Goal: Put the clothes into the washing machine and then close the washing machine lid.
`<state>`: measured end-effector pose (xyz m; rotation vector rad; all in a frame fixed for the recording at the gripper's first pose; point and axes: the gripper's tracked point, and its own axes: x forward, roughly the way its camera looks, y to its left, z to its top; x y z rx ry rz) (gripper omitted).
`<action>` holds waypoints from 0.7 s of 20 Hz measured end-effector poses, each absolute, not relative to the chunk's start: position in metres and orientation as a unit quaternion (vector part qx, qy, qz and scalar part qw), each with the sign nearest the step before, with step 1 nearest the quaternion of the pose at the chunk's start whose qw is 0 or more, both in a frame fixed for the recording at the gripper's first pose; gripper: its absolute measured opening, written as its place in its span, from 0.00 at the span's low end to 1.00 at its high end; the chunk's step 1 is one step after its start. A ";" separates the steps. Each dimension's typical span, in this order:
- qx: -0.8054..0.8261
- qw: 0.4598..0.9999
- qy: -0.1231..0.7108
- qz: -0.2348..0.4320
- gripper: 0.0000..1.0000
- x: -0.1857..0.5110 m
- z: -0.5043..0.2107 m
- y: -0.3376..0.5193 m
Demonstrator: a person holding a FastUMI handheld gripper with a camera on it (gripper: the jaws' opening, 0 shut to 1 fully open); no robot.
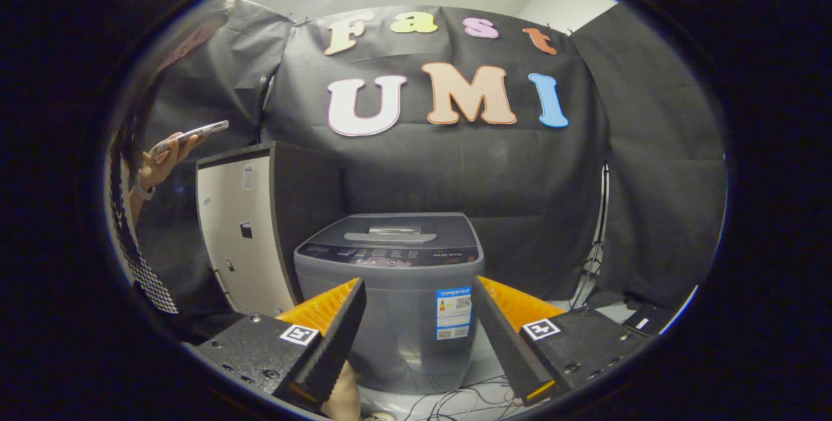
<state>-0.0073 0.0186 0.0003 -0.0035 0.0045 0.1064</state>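
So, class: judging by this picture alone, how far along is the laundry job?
Done: nothing visibly. The washing machine stands beyond the tongs with its lid down, so it cannot be told whether clothes are inside. In hand: nothing; the tongs are open, holding nothing. A person's hand holds a phone beside a cabinet. Left: apparently the loading, and any lid work that needs.

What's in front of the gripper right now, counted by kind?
Washing machine, lid down: 1
Cabinet beside it: 1
Phone held in a person's hand: 1
Gripper, fingers open, nothing between them, machine beyond: 1
Clothes that I can make out: 0
Total: 4
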 end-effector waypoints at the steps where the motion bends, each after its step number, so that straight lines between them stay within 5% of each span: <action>1: -0.001 0.999 0.004 0.051 0.98 -0.007 -0.002 0.018; 14: -0.001 0.999 0.003 0.047 0.98 -0.007 -0.001 0.017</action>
